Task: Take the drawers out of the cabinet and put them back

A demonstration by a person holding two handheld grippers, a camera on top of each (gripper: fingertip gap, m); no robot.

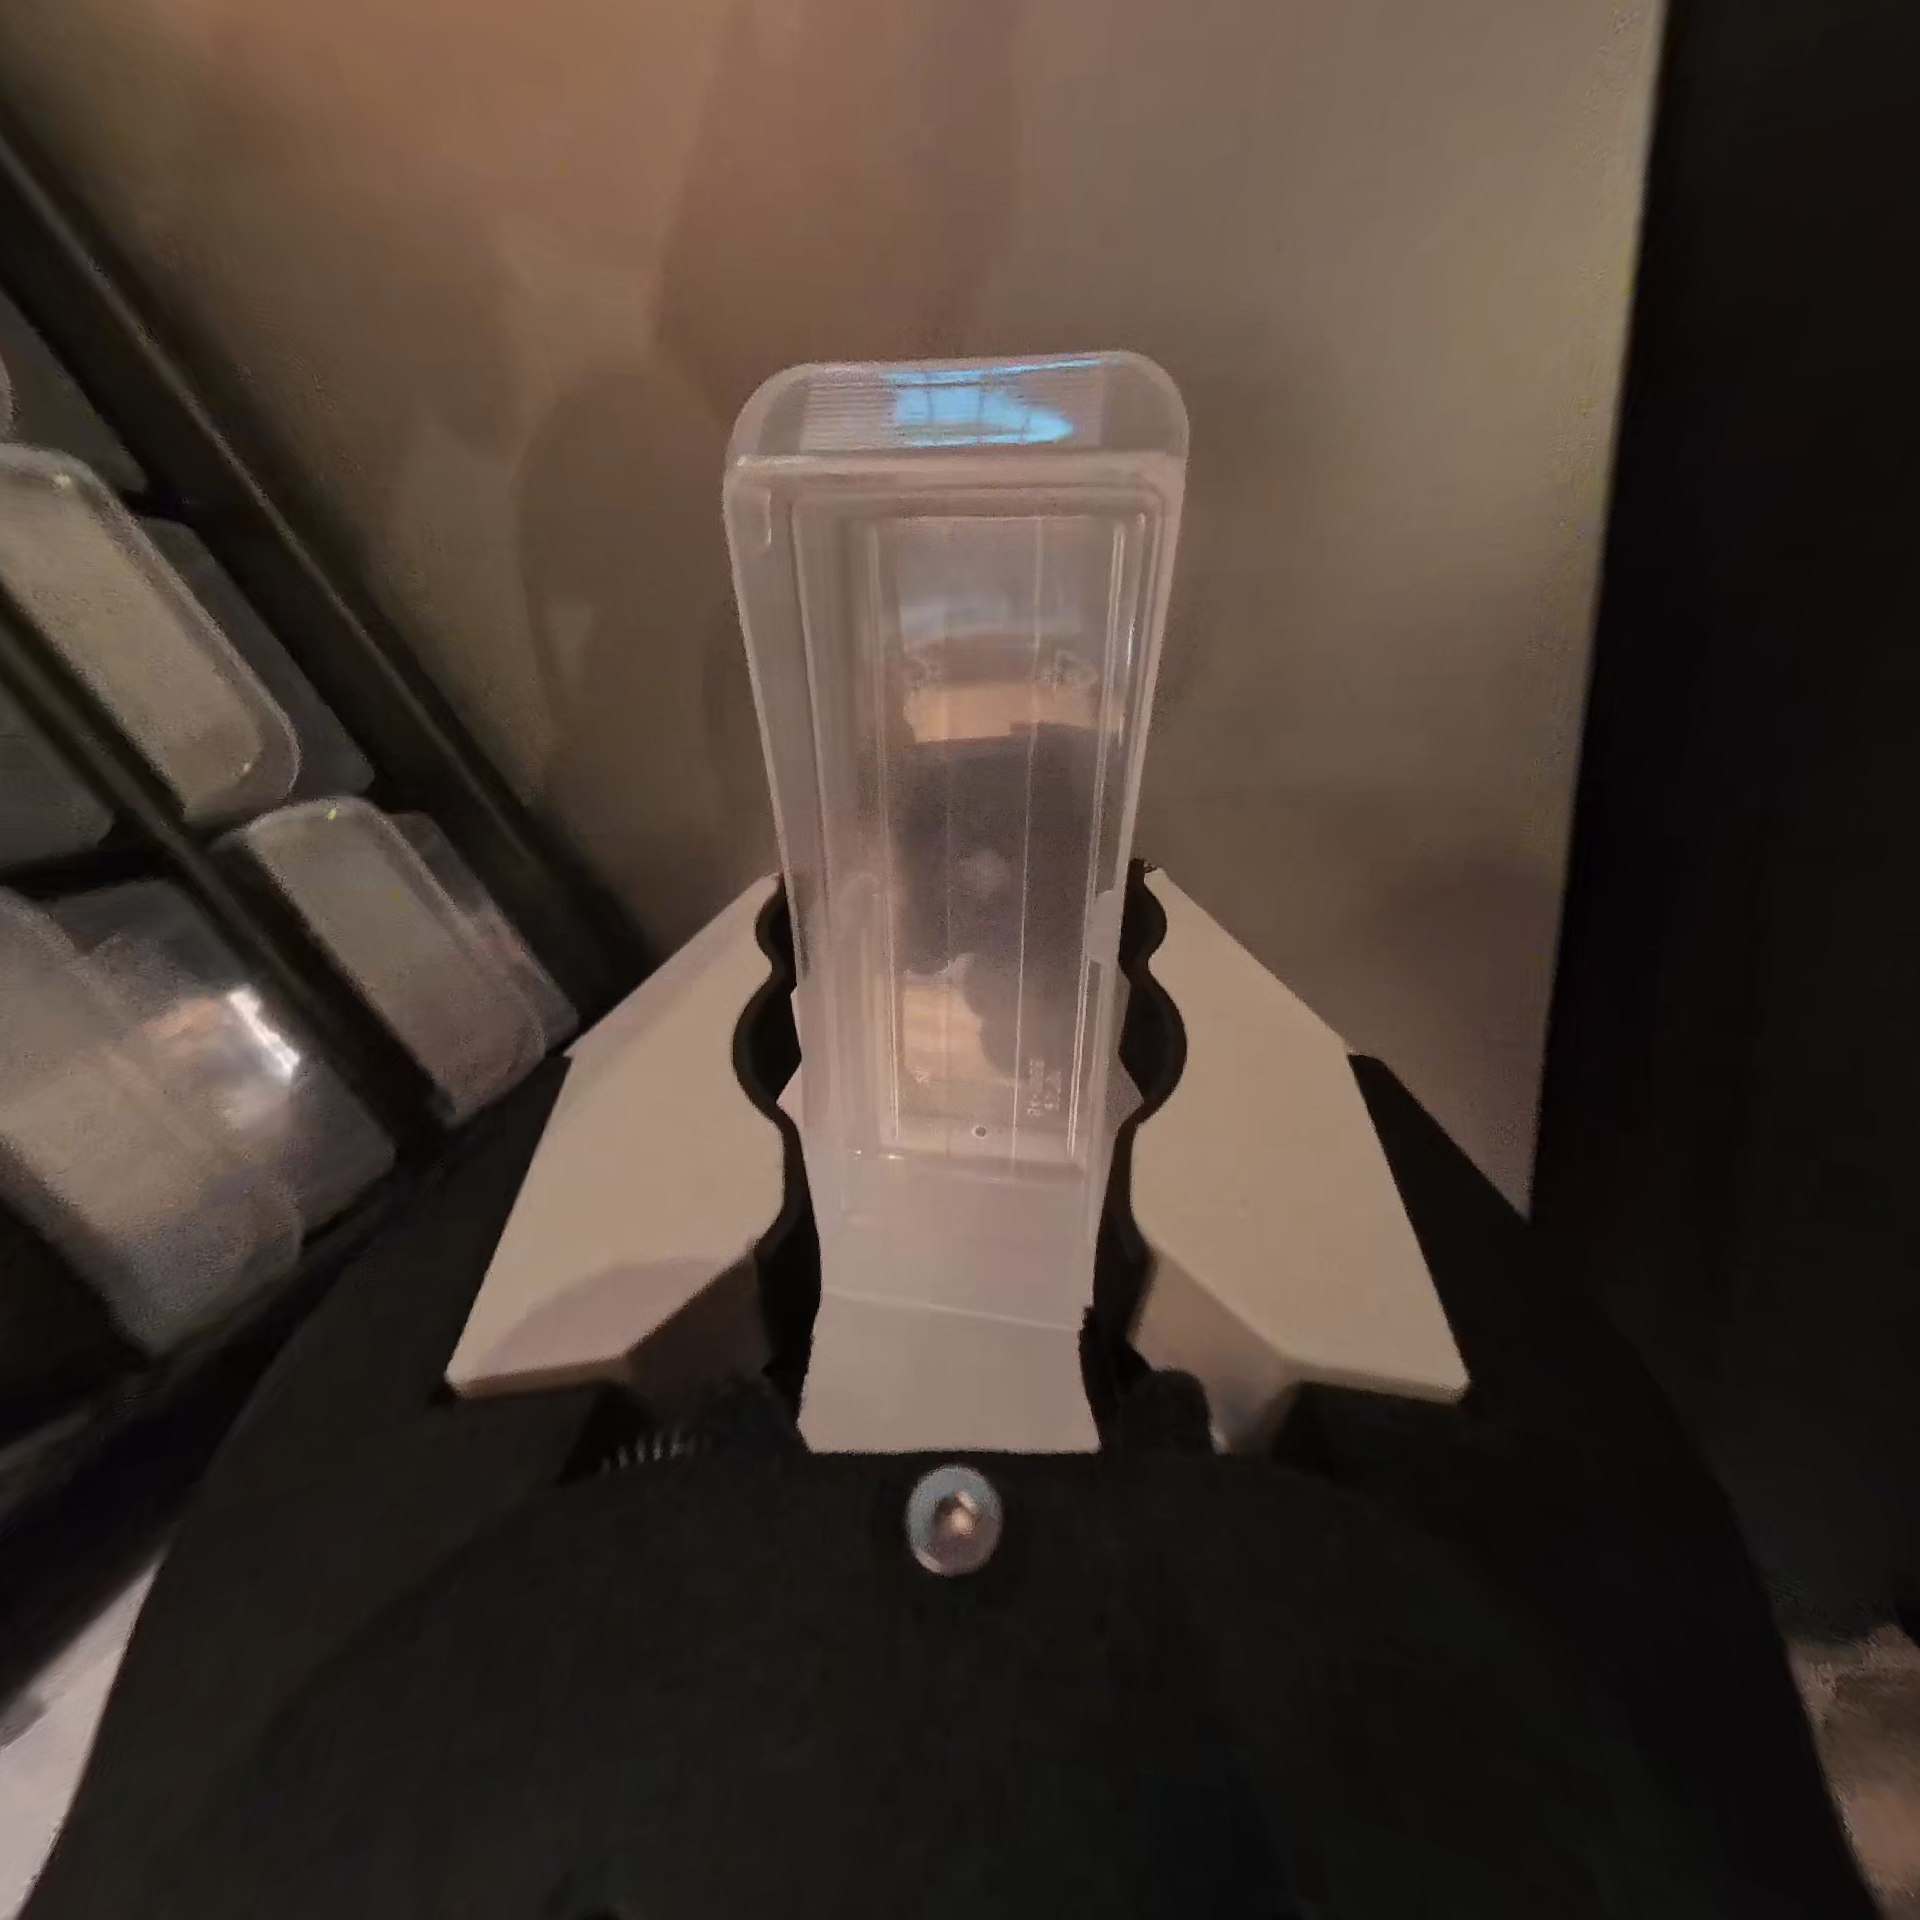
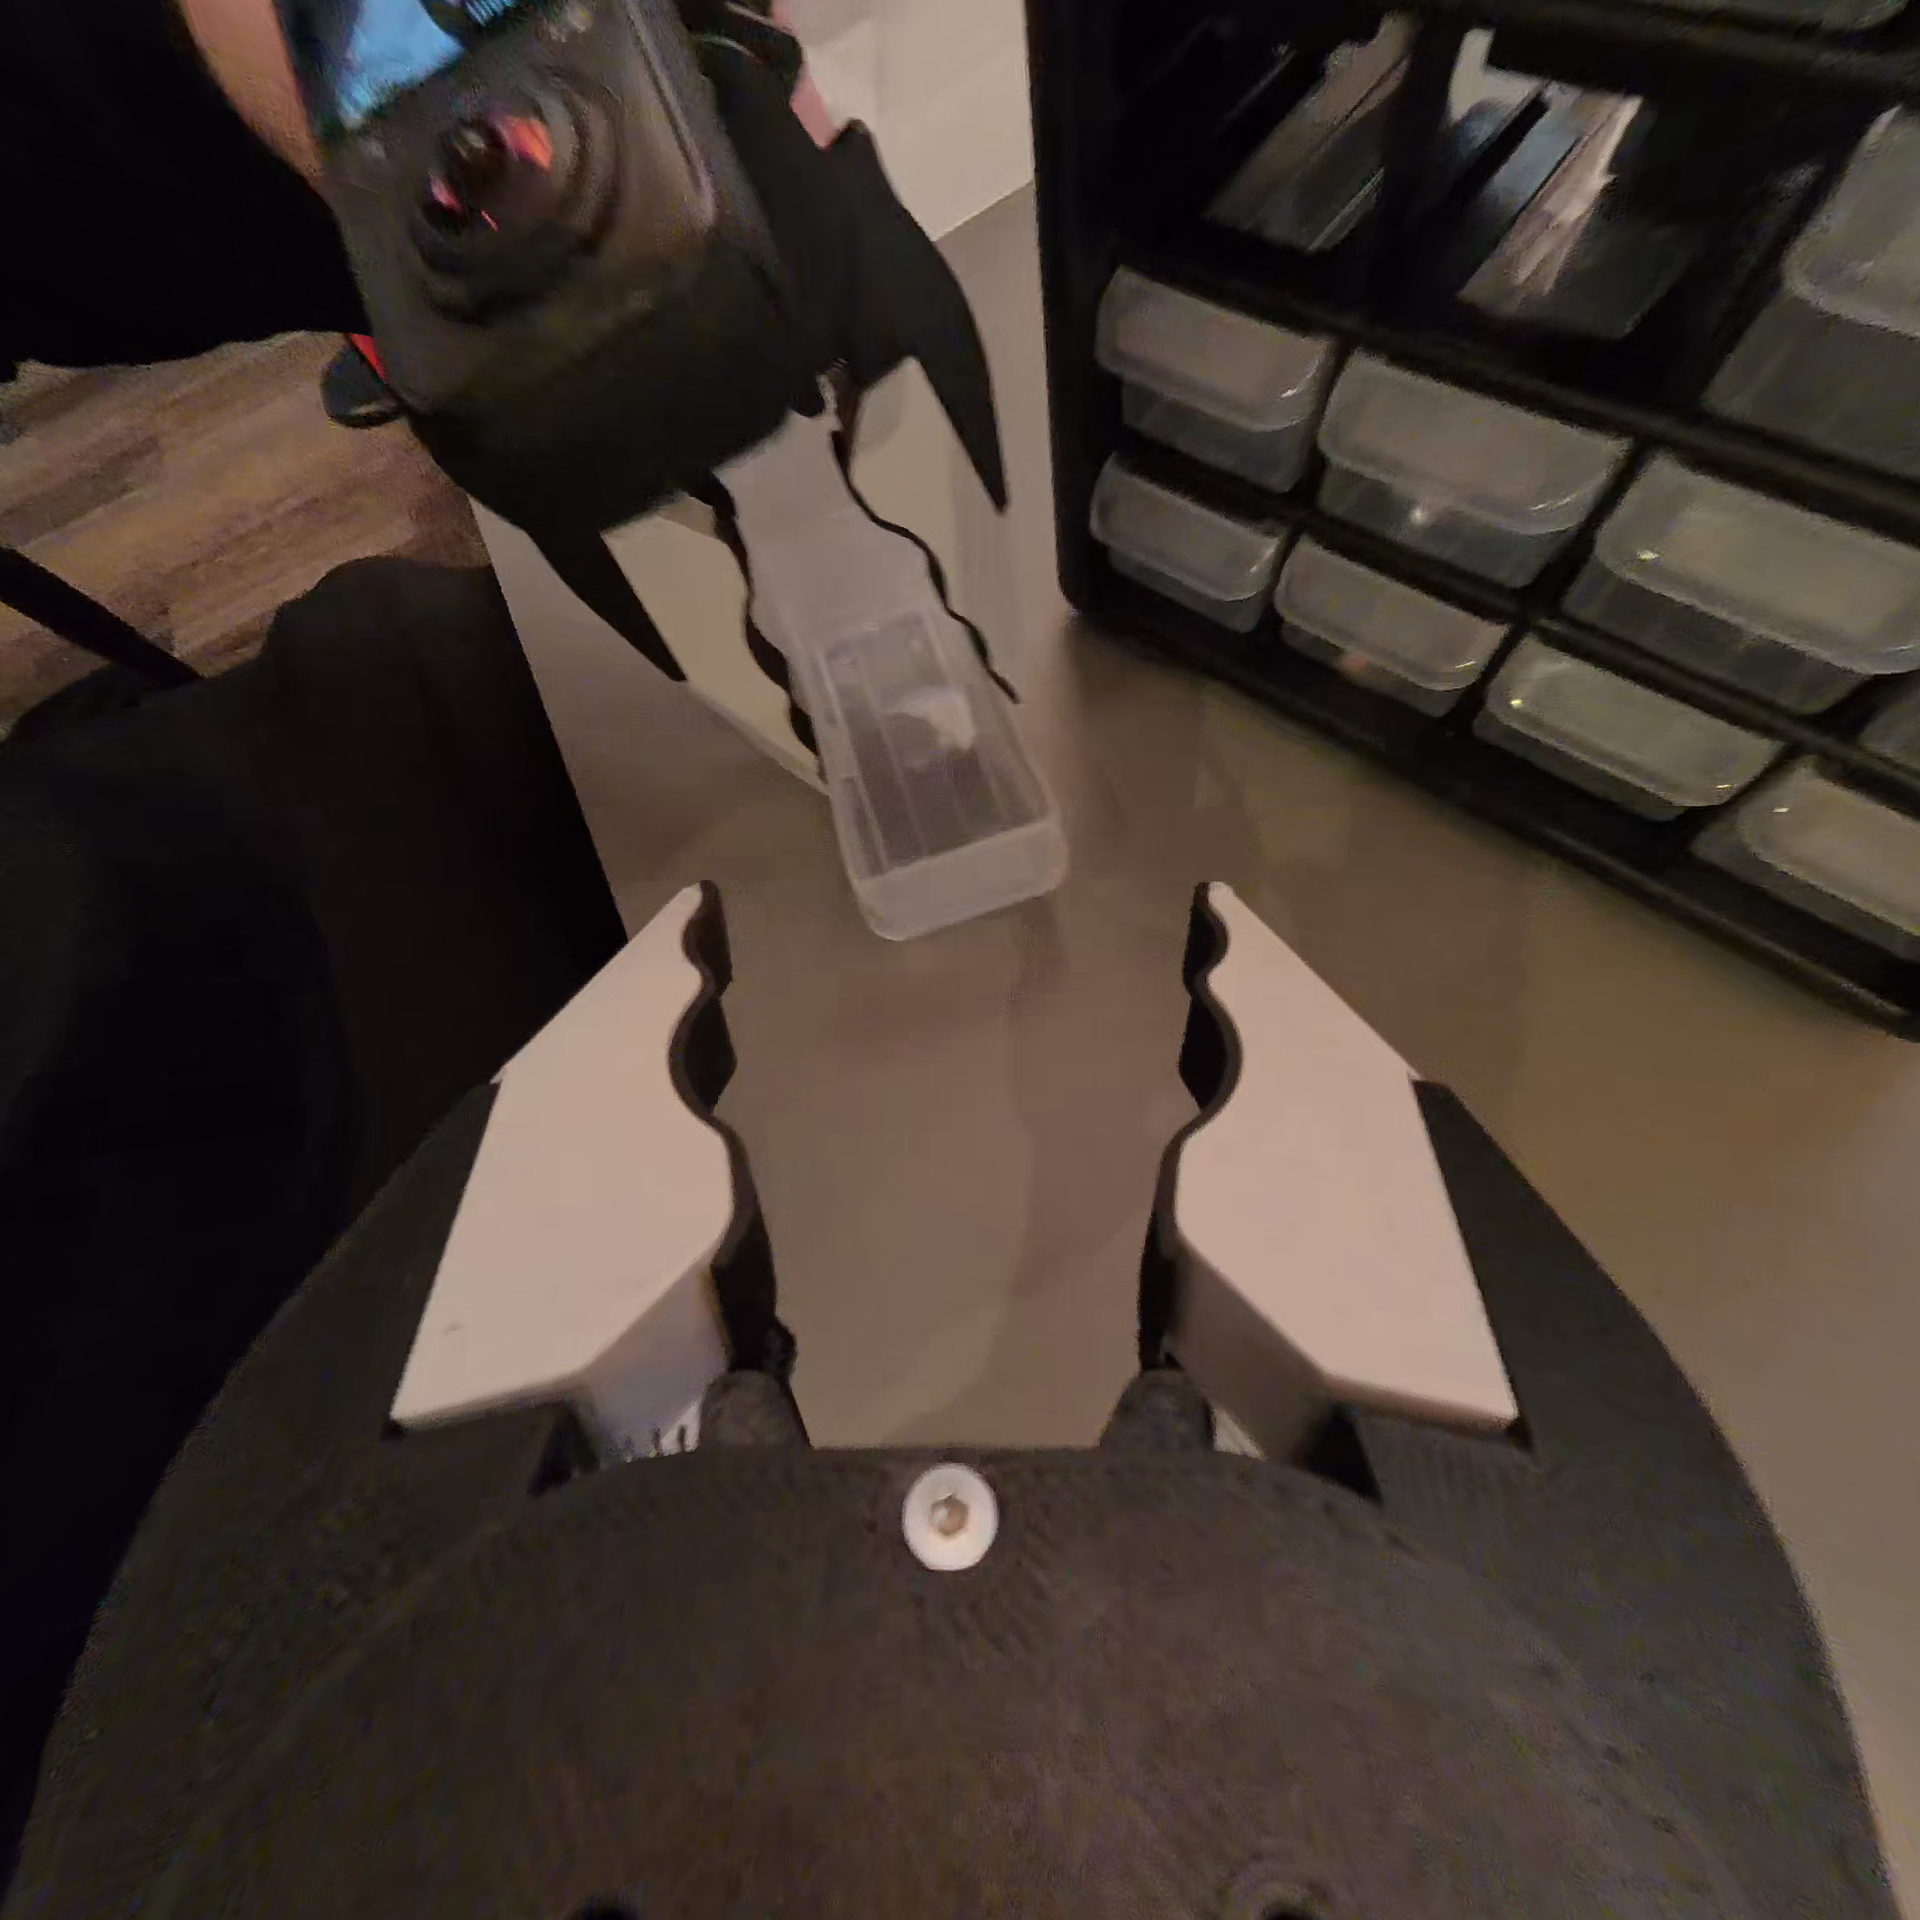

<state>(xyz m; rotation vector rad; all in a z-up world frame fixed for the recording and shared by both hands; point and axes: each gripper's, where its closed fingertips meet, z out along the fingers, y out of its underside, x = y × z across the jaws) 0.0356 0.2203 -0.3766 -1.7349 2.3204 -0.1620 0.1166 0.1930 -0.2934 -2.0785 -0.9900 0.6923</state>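
Observation:
My left gripper [image 1: 951,914] is shut on a clear plastic drawer [image 1: 956,748] and holds it lengthwise between its fingers, its far end low over the grey tabletop. The same drawer [image 2: 935,800] and the left gripper [image 2: 904,686] show in the right wrist view, left of the cabinet. The black cabinet [image 2: 1070,312] with several clear drawers stands at the upper right there, and its edge [image 1: 208,582] shows at the left in the left wrist view. My right gripper [image 2: 956,904] is open and empty, just short of the held drawer's end.
The grey tabletop [image 2: 1299,1039] lies between my right gripper and the cabinet. Some upper cabinet slots [image 2: 1340,156] look dark and open. A person's dark clothing [image 2: 260,883] fills the left. A dark panel [image 1: 1766,623] stands at the right of the left wrist view.

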